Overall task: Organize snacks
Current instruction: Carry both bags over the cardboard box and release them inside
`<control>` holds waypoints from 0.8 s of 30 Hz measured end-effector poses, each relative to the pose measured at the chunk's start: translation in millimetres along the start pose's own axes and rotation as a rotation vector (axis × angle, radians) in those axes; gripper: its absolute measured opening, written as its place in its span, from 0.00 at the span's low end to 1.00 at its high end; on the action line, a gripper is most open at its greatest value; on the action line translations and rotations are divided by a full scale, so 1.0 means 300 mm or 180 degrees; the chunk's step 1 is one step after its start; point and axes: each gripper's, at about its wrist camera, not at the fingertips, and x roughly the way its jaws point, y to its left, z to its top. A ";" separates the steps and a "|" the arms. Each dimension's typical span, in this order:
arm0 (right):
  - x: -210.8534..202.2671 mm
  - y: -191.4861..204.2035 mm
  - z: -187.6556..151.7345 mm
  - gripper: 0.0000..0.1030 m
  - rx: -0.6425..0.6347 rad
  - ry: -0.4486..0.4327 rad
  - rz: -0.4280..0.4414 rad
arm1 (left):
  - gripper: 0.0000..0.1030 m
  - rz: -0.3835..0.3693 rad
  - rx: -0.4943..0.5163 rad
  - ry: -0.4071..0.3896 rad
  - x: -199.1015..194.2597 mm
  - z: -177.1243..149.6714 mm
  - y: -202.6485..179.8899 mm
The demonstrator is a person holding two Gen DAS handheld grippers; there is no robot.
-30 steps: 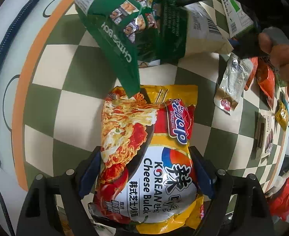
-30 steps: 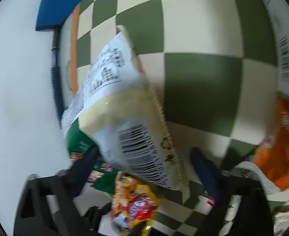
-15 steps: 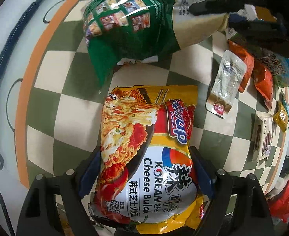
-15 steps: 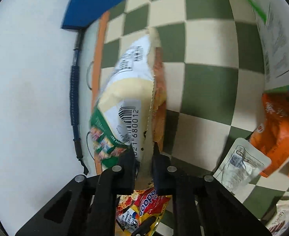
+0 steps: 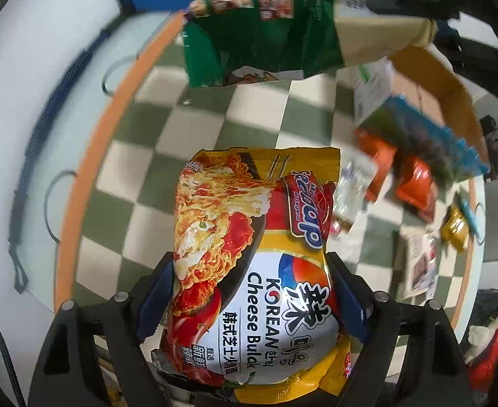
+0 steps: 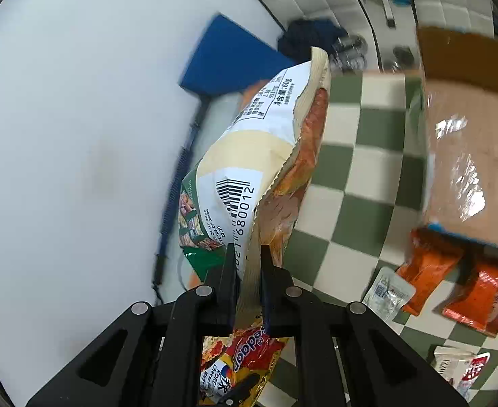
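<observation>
My left gripper (image 5: 249, 291) is shut on a yellow Korean cheese noodle packet (image 5: 249, 254) and holds it above the green-and-cream checkered tablecloth (image 5: 194, 129). My right gripper (image 6: 247, 261) is shut on the edge of a green and cream snack bag (image 6: 249, 169), lifted off the table. That bag also shows at the top of the left wrist view (image 5: 282, 23), held by the black right gripper. The noodle packet shows below the right gripper in the right wrist view (image 6: 242, 363).
An open cardboard box (image 6: 469, 129) stands at the table's far right side. Orange sachets (image 6: 452, 278), a clear sachet (image 6: 387, 291) and other small snack packs (image 5: 421, 264) lie near it. A blue pad (image 6: 228, 57) lies on the white floor.
My right gripper closed on the green bag and lifted it up off the table. My left gripper rose with the noodle packet still held.
</observation>
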 end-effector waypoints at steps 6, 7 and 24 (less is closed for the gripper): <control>-0.280 0.016 0.048 0.12 0.0032 -0.0463 0.0085 | 0.82 -0.0006 0.0106 -0.0482 -0.204 0.126 -0.095; -0.316 0.005 0.049 0.12 0.0052 -0.0520 0.0082 | 0.82 -0.0034 0.0131 -0.0563 -0.239 0.154 -0.120; -0.791 -0.560 0.130 0.10 0.0761 -0.1354 -0.0513 | 0.82 -0.0420 0.0683 -0.0594 -0.090 0.665 -0.708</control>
